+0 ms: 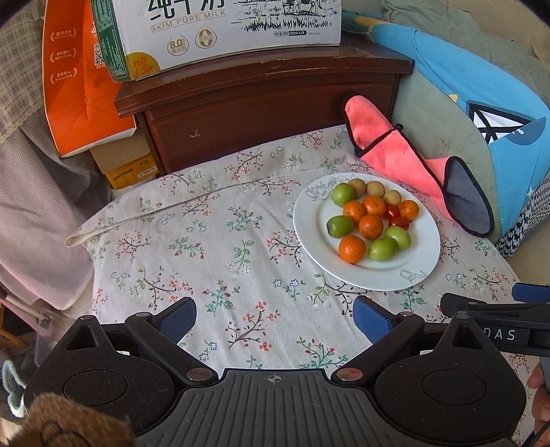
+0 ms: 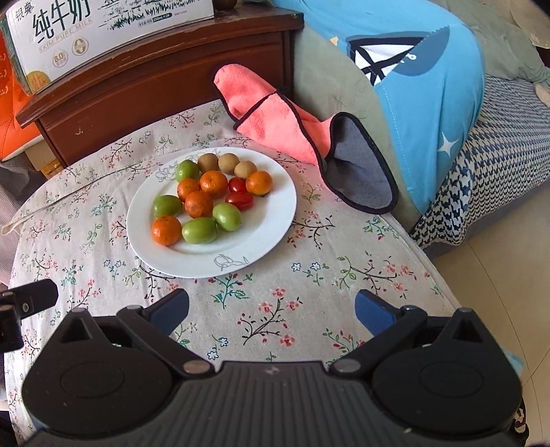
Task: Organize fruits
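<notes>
A white plate (image 1: 395,275) (image 2: 261,237) sits on the floral cloth. It holds several oranges (image 1: 352,248) (image 2: 166,230), several green fruits (image 1: 382,249) (image 2: 199,230), three brown fruits (image 1: 374,188) (image 2: 228,162) and two cherry tomatoes (image 1: 398,221) (image 2: 239,200). My left gripper (image 1: 275,318) is open and empty, low and left of the plate. My right gripper (image 2: 271,309) is open and empty, in front of the plate. The right gripper's body shows at the right edge of the left wrist view (image 1: 495,326).
A pink cloth with dark trim (image 1: 395,151) (image 2: 275,120) lies behind the plate. A wooden nightstand (image 1: 261,113) (image 2: 154,79) carries a milk carton (image 1: 220,31) (image 2: 86,31). A blue cushion (image 1: 481,113) (image 2: 429,103) lies at right. The table edge and floor (image 2: 498,282) are at right.
</notes>
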The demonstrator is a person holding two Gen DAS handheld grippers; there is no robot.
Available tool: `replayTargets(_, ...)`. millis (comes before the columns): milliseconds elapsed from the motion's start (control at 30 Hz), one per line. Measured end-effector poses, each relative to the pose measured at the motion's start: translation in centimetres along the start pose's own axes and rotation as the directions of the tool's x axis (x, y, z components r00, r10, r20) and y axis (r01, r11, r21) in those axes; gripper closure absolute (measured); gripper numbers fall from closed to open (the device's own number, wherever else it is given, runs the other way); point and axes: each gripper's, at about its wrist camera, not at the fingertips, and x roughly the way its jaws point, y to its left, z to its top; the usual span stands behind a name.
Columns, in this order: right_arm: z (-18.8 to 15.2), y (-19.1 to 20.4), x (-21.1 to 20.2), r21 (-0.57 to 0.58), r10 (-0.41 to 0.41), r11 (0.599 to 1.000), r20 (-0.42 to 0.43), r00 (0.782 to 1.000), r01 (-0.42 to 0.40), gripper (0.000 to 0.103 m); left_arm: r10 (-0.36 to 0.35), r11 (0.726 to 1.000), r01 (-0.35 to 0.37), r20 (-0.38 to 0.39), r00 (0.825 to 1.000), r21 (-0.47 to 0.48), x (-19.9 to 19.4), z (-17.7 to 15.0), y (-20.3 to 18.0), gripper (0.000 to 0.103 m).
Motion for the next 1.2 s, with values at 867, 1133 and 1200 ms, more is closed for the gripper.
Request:
replayTargets(867,3.0,1.0,5.2,-0.017,-0.085,0.996,-0.035,0.996,0.085,0.001,0.04,0.999,-0.04,-0.049,0.998,-0.002,7.4,1.4,-1.4,0.004)
replayTargets(1133,3.2,1.2,5.6,-0.019,-0.094,0.995,-0.035,0.995,0.093,0.001,0.037,0.999,-0.037,-0.056,0.998,-0.012,8.2,1.8,-1.5,0.004)
replayTargets(1200,3.1,1.2,5.7,-0.018,-0.1,0.995,-0.034,0.994,0.1,0.001,0.036,0.999,-0.037,-0.057,0.998,-0.011,8.3,1.8,-1.6,0.004)
